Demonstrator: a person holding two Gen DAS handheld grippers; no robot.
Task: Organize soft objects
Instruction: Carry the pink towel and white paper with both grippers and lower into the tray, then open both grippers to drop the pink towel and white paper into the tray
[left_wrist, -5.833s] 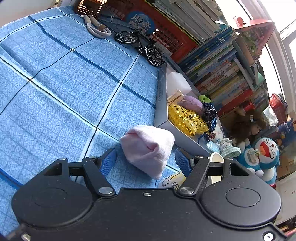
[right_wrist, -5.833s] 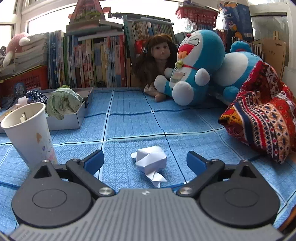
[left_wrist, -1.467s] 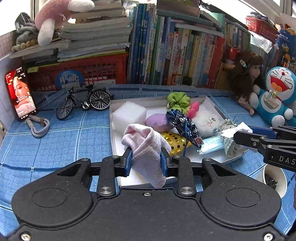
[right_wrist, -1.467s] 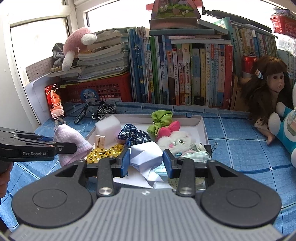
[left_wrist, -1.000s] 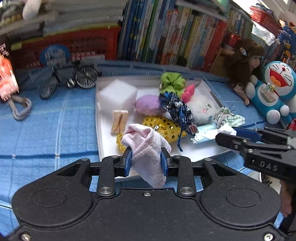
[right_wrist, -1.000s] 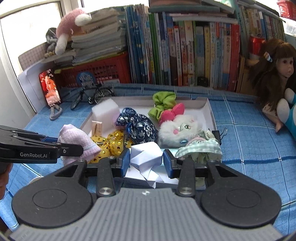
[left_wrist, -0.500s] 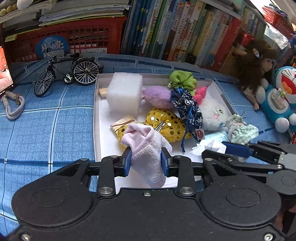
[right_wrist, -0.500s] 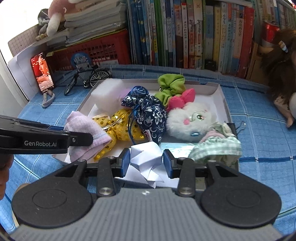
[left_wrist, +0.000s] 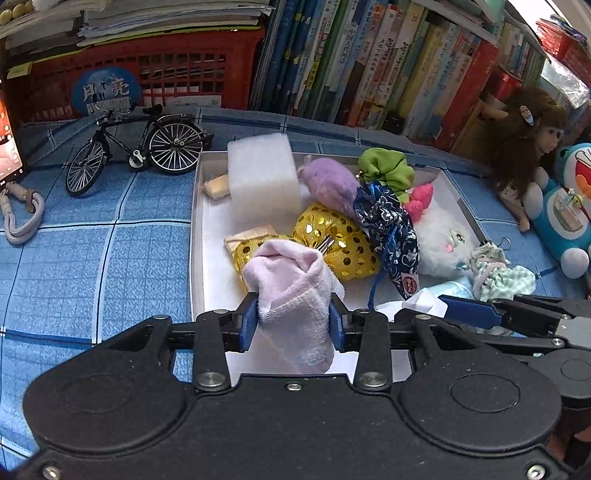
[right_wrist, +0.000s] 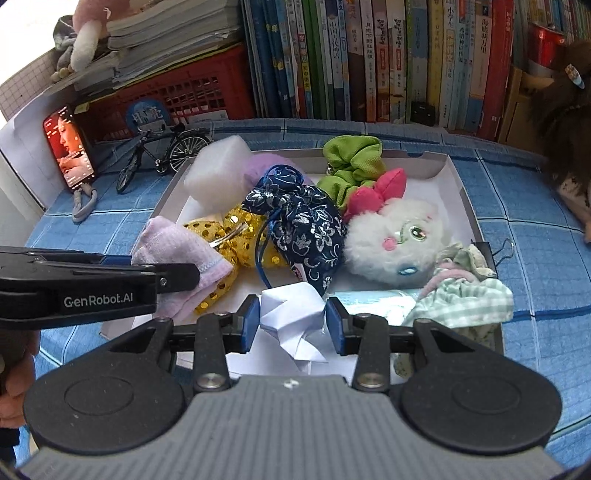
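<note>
Pale pink towel, gold-sequinned pouch, navy floral bag, perhaps silver-printed; blue checked cloth.

left tongs easing apart, right tongs clamped

Model bicycle, phone, books

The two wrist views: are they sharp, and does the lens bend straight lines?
Left wrist view: sharp; book spines lean outward toward the edges, fisheye bending. Right wrist view: sharp too; the white tray looks bowed, and the top-left corner is washed out by bright light.
</note>
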